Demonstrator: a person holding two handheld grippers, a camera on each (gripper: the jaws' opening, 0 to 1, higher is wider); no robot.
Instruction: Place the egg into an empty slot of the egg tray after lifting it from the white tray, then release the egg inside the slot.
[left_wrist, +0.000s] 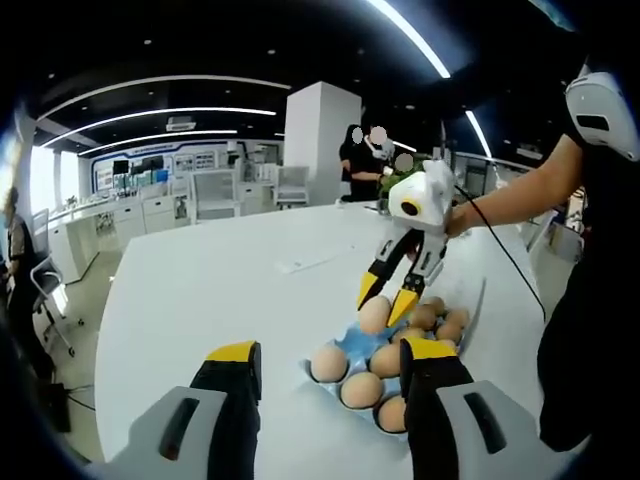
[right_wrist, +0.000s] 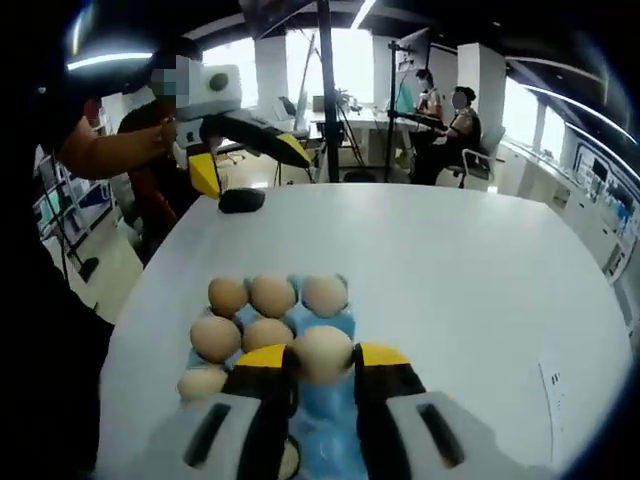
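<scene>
right gripper fingers clamped on egg above blue egg tray; left gripper fingers apart, empty

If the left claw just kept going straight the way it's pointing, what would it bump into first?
Probably bare white table: the left claw stands open with tabletop between its tips. The blue egg tray lies just right of that line, by its right tip, so depth is hard to judge.
</scene>
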